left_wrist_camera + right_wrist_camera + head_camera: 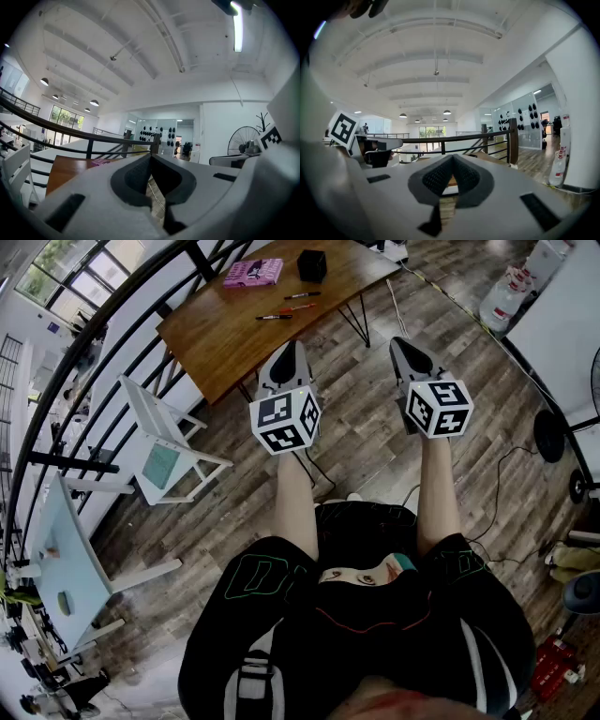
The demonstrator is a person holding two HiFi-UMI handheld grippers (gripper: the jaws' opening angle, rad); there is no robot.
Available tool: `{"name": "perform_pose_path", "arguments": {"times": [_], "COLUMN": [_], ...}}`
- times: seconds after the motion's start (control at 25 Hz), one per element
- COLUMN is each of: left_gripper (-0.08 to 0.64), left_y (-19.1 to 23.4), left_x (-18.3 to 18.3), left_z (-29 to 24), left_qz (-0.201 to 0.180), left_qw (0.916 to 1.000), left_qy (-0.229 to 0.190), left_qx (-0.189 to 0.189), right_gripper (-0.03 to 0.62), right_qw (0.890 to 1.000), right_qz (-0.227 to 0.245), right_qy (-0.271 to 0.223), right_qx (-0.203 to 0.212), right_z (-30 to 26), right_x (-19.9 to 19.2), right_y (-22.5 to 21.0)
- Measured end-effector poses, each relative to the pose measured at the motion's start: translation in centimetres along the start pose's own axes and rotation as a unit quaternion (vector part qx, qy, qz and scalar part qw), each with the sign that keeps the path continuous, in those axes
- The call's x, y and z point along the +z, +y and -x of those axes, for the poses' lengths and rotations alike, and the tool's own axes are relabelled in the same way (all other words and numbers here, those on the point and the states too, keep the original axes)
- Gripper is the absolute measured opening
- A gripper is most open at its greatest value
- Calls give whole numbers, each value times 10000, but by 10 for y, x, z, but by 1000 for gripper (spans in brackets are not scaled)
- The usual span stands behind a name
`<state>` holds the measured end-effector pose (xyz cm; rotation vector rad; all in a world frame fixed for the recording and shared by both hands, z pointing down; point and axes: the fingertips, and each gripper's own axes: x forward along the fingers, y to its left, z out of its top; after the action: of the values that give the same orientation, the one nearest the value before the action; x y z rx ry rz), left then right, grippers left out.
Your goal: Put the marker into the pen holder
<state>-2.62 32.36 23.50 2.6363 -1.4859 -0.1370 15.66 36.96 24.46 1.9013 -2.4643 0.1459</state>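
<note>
Slim dark markers point(274, 317), several, lie flat on brown wooden table point(216, 338), just short of black cube-shaped pen holder point(312, 264); pink book point(253, 273) lies beside the holder. Left gripper point(291, 345) and right gripper point(405, 343) are well apart from the table, each with jaws pressed together on nothing.

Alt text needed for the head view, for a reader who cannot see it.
A person holds the left tongs and right tongs, both shut and empty, above a wood-plank floor, short of a brown wooden table. On the table are a pink book, a black box-shaped pen holder and three slim markers.
</note>
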Motion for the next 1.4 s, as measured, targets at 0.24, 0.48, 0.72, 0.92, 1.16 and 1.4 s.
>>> {"name": "perform_pose_path", "arguments": {"times": [0.24, 0.48, 0.72, 0.92, 1.16, 1.4], "left_gripper": [8, 8, 8, 8, 8, 8], "left_y": [-7, -8, -10, 7, 5, 7], "left_x": [4, 17, 16, 7, 11, 22], "left_z": [-9, -20, -17, -13, -27, -35], "left_qz": [-263, -398, -487, -524, -587, -595], "left_qw": [9996, 9991, 9985, 9975, 9973, 9974], "left_qy": [-25, -119, -131, 73, 50, -91], "left_qx": [23, 119, 197, 479, 442, 407], "right_gripper": [5, 5, 5, 5, 5, 5], "right_qw": [9991, 9993, 9994, 9991, 9987, 9982], "right_qz": [13, 150, -13, -30, -73, -192], "right_qy": [-399, -311, -348, -275, -301, -475], "right_qx": [-110, -129, 68, 312, 410, 328], "right_z": [-2, -17, -23, -34, -46, -45], "right_x": [18, 24, 25, 20, 23, 35], "right_y": [-18, -31, -36, -29, -33, -47]}}
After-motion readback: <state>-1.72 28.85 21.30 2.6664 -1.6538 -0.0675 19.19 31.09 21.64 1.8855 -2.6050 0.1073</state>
